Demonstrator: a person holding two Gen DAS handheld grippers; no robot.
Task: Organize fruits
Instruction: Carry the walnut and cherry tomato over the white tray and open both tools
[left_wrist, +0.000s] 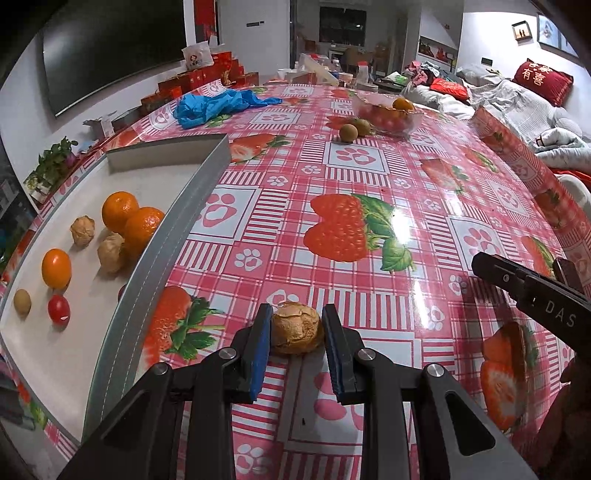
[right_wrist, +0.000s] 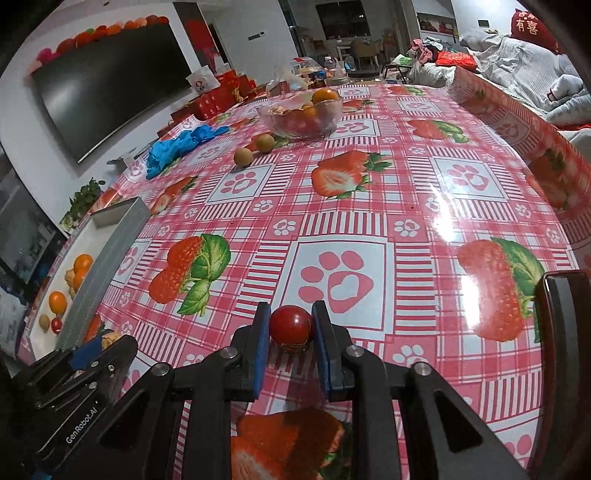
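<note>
Two oranges (left_wrist: 131, 219) lie in the tray (left_wrist: 168, 236); glass bowl (right_wrist: 301, 114) holds fruit.

Indoor light glares off a glossy red-and-white strawberry-print tablecloth (left_wrist: 369, 177) on the table.

White streaks of overhead glare sit right of centre in both views; small soft shadows hug the fruit. Fisheye lenses bow the table edges, corners go black, and the far room is dim and soft.

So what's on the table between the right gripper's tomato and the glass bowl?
Nothing: the right wrist view shows only bare tablecloth between tomato and glass bowl.
</note>
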